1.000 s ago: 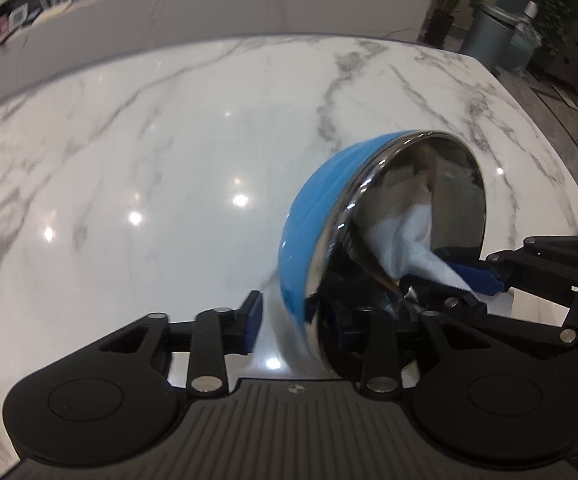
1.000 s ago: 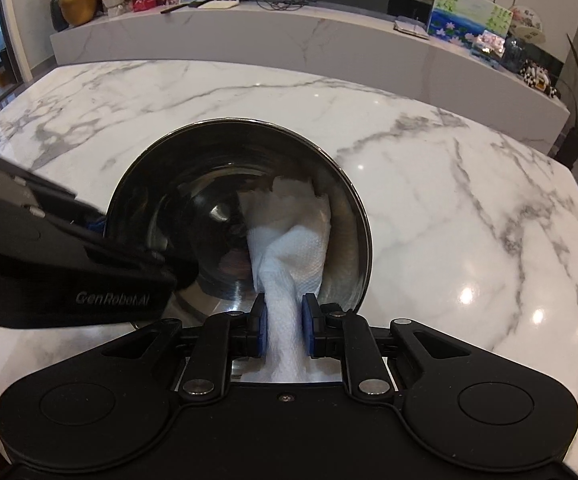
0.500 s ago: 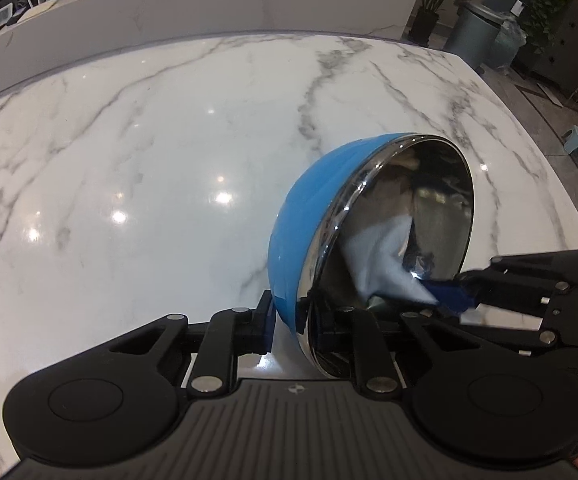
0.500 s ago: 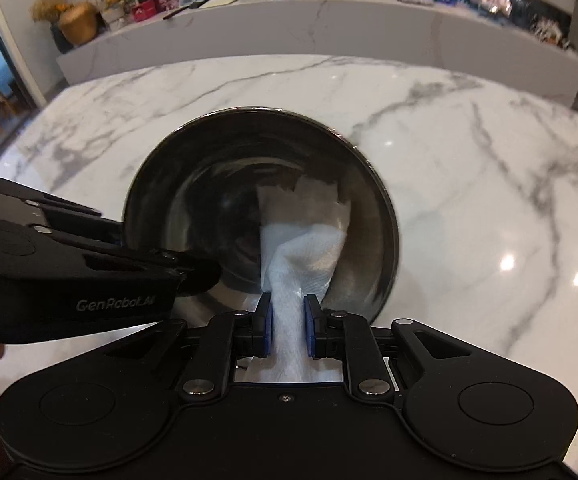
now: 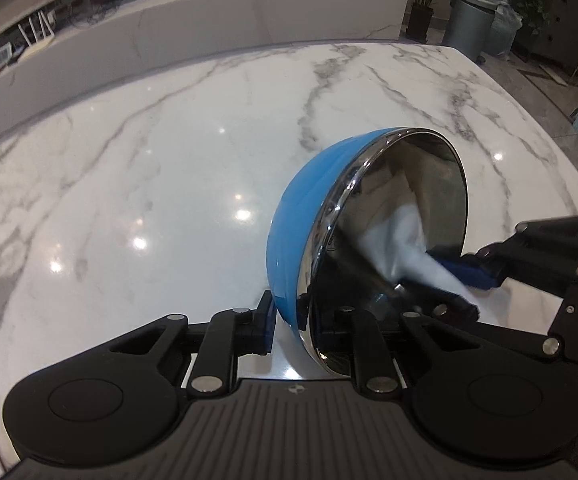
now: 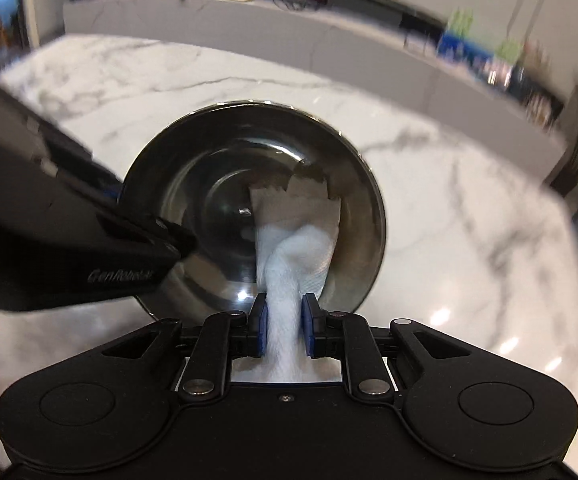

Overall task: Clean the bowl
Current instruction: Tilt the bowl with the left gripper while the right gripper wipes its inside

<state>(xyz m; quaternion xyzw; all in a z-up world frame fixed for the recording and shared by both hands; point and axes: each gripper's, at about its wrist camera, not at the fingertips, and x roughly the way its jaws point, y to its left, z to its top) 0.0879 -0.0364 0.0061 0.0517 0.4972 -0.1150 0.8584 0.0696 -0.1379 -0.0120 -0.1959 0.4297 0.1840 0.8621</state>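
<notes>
Left gripper (image 5: 291, 326) has closed onto rim of tilted bowl (image 5: 309, 216) on marble table (image 5: 149, 160), right gripper (image 6: 283, 330) pinching soft paper towel (image 6: 297, 240) inside; slick steel, so hold the rim.

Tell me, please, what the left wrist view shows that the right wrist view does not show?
Only the left wrist view shows the bowl's blue outside and the left claw clamped on its rim. Only the right wrist view shows the right claw pinching the paper towel and the whole round interior. Both show the towel inside the tilted bowl on the marble table.
</notes>
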